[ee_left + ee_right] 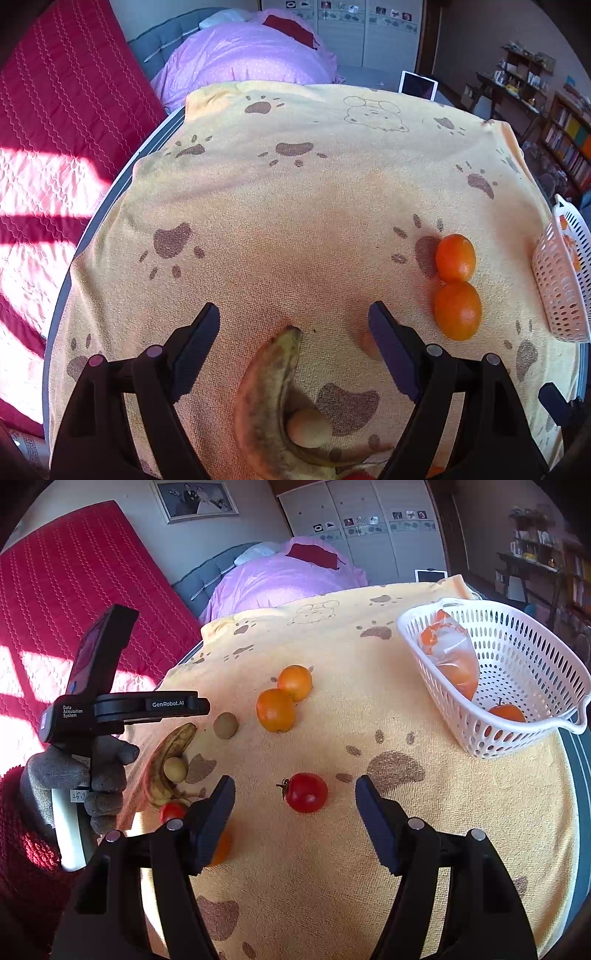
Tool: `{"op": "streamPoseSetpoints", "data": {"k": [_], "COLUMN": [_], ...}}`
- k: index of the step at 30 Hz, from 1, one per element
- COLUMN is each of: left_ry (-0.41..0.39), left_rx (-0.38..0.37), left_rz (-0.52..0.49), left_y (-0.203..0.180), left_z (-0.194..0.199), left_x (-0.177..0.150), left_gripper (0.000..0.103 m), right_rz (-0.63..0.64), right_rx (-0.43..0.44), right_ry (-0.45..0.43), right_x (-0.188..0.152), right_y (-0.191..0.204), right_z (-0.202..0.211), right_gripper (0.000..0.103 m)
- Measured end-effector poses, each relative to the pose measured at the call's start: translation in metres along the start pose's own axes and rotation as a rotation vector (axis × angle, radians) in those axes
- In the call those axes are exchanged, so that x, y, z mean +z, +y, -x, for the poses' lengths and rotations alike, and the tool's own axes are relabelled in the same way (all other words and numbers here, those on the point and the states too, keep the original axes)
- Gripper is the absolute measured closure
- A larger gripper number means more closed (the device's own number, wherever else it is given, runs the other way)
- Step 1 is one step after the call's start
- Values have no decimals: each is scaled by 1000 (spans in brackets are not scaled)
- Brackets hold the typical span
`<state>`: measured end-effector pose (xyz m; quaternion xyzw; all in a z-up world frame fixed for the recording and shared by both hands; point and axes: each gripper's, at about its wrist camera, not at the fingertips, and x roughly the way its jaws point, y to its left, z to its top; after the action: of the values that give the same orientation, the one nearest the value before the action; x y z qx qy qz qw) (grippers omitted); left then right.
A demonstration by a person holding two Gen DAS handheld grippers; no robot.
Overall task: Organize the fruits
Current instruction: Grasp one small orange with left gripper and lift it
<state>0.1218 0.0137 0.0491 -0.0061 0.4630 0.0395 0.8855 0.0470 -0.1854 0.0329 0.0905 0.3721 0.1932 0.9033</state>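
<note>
With both sets of jaws released, my right gripper [295,797] lines up on the tomato [306,792]; next I judge: close, then carry it to the basket [517,734].

Paw-print towel [332,867] over table [580,760]

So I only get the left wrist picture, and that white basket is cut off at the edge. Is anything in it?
Observer: Yes. The white basket holds a plastic bag with something orange inside, plus one loose orange fruit.
Operator: Any fruit I'm missing?
Observer: A red tomato lies just ahead of the open right hand-held gripper.
Operator: And who carries my camera?
Observer: A grey-gloved hand grips the handle of the left hand-held gripper.
</note>
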Motion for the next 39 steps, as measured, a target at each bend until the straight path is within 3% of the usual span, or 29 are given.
{"op": "streamPoseSetpoints", "data": {"k": [7, 15, 24, 39], "left_ry": [-32, 0, 45, -41], "left_rx": [-105, -143, -210, -232], "left_rz": [-132, -190, -185, -112], "left_y": [-62, -96, -96, -67], "left_z": [11, -8, -30, 5], "left_x": [0, 0, 0, -2], "left_gripper": [20, 26, 62, 62], "right_rz": [-4, -7, -17, -10], "right_rx": [-3, -2, -6, -15], "right_ry": [9, 16, 22, 25], "right_x": [-2, -2, -2, -2], "right_y": [-2, -4, -7, -8], "right_z": [-3, -6, -9, -11], "right_gripper": [33, 33, 33, 33]}}
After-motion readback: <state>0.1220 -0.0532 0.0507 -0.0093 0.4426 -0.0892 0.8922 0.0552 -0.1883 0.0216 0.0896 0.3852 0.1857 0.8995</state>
